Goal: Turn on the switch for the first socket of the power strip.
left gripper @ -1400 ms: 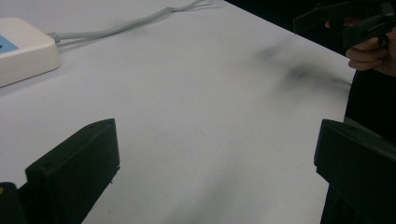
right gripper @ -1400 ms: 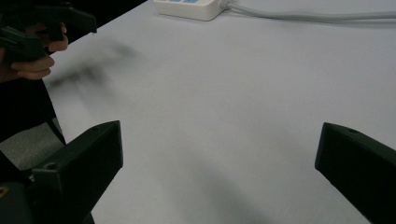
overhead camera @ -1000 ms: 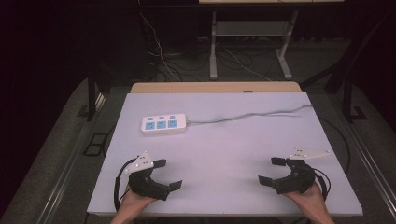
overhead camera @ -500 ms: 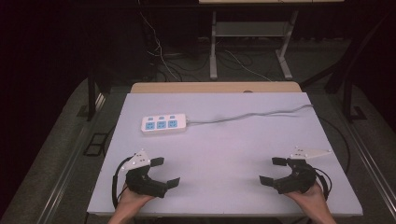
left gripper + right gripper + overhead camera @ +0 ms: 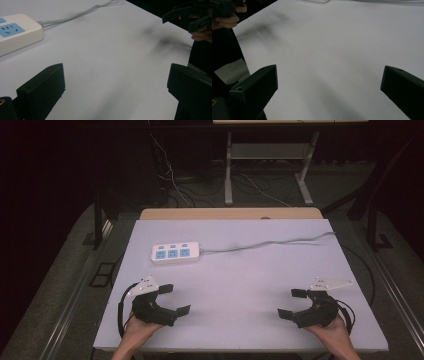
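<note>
At the near edge of the pale lavender table (image 5: 235,280), the black left gripper (image 5: 174,299) and black right gripper (image 5: 293,303) rest with jaws spread wide and empty, well short of the white three-socket power strip (image 5: 175,253) lying beyond the left one.

— What carries everything here?

— A table (image 5: 240,285) with a pale lilac-white top and a strip of bare wood along its far edge.

— And what lies on the tabletop?

— A white power strip (image 5: 176,253) with three blue sockets, lying flat toward the far left corner, its long side along the far edge. Its grey cable (image 5: 270,244) runs from the strip's right end across the tabletop and off near the far right corner.
</note>
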`<action>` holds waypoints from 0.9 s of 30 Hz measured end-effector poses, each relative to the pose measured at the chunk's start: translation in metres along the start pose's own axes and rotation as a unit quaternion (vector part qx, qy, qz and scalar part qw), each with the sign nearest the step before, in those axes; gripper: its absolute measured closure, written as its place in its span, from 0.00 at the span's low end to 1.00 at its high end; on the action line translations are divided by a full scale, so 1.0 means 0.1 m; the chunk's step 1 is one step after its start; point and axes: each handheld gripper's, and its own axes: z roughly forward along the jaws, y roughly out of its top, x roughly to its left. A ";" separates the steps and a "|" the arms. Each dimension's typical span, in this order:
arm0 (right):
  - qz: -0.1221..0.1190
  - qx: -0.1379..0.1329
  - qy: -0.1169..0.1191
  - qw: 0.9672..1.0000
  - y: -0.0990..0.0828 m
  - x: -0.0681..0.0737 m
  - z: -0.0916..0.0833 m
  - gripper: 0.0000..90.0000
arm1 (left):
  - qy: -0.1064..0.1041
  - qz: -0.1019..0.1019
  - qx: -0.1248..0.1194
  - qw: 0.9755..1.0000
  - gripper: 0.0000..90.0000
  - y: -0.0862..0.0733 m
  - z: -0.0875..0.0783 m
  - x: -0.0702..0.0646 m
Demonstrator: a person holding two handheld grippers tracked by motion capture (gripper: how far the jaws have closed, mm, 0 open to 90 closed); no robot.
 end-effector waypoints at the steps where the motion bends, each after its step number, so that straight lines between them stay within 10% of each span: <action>1: 0.000 0.000 -0.001 1.000 0.00 0.00 0.00 0.01 | 0.002 -0.001 0.002 1.000 0.00 0.01 0.00 0.01; 27: 0.002 -0.003 -0.008 1.000 -0.02 -0.02 -0.03 0.01 | 0.012 0.000 0.047 0.999 0.00 0.25 -0.02 0.23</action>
